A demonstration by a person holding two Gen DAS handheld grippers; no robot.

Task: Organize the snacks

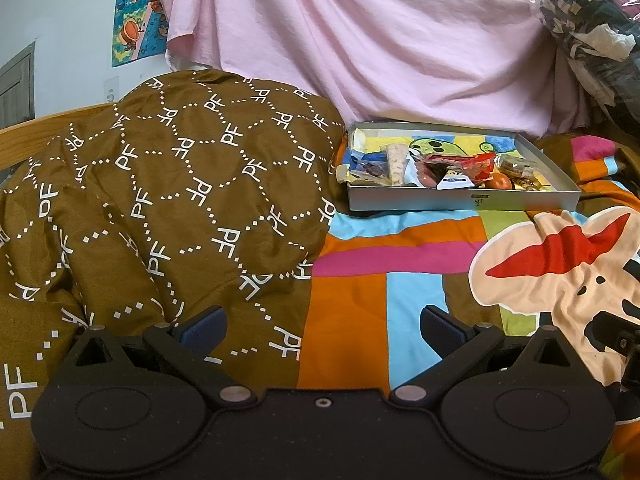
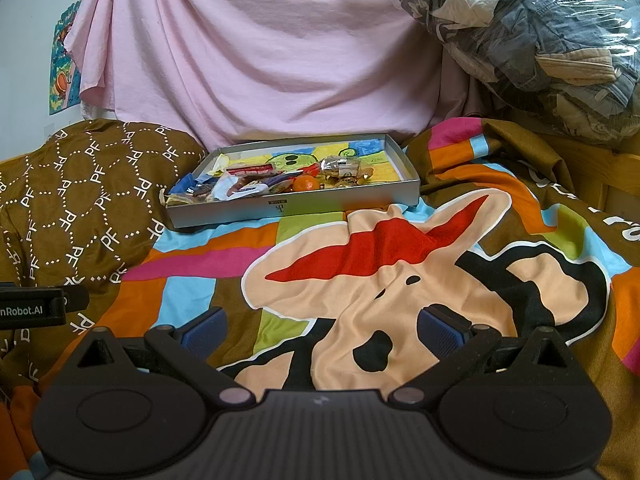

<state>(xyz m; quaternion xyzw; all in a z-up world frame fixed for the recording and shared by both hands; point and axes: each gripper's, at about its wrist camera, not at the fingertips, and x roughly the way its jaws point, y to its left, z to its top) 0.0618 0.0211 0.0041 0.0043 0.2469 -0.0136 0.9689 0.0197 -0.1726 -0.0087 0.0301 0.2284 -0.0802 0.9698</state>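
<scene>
A shallow grey box (image 1: 460, 199) lies on the bed ahead of both grippers; it also shows in the right wrist view (image 2: 288, 209). It holds several wrapped snacks (image 1: 436, 166) and a small orange fruit (image 2: 306, 183), piled toward its near side. My left gripper (image 1: 322, 326) is open and empty, low over the bedspread well short of the box. My right gripper (image 2: 322, 328) is open and empty, also well short of the box. The left gripper's body (image 2: 32, 308) shows at the left edge of the right wrist view.
A colourful cartoon bedspread (image 2: 380, 280) covers the bed. A brown patterned quilt (image 1: 168, 184) is heaped left of the box. A pink sheet (image 2: 260, 48) hangs behind. A plastic bag of clothes (image 2: 532, 32) sits at the back right.
</scene>
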